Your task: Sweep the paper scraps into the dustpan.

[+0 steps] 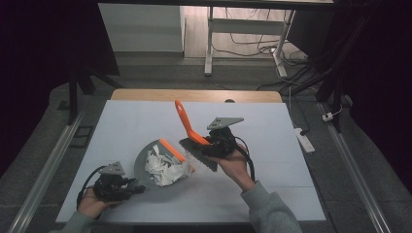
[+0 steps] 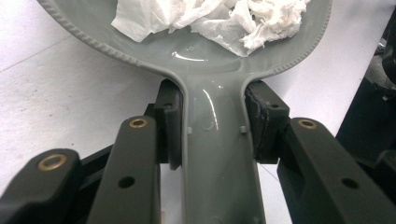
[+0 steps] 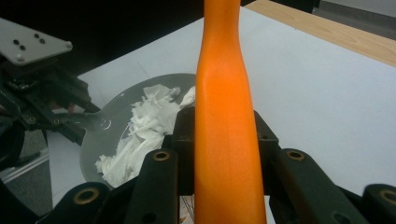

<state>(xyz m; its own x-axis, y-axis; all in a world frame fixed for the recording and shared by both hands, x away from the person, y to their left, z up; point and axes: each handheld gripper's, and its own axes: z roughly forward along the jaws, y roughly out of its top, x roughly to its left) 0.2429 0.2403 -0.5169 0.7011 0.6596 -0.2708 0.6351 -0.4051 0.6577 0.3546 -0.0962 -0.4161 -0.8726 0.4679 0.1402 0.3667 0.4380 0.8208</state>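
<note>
Sweeping step: left tool (image 1: pixel 138 187) pinches grey plastic dustpan (image 1: pixel 142 167) (crumpled white paper (image 1: pixel 163 167) ahead); right tool (image 1: pixel 206 145) clamps orange-handled brush (image 1: pixel 187 124). Next, likely: tipping.

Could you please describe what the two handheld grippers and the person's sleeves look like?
The left gripper and right gripper are both black, with jointed linkage arms carrying brass-coloured pivot rings, seen in each gripper view. Each carries a grey three-cornered plate with small holes on top and trails a black cable. The person wears grey sleeves.
</note>
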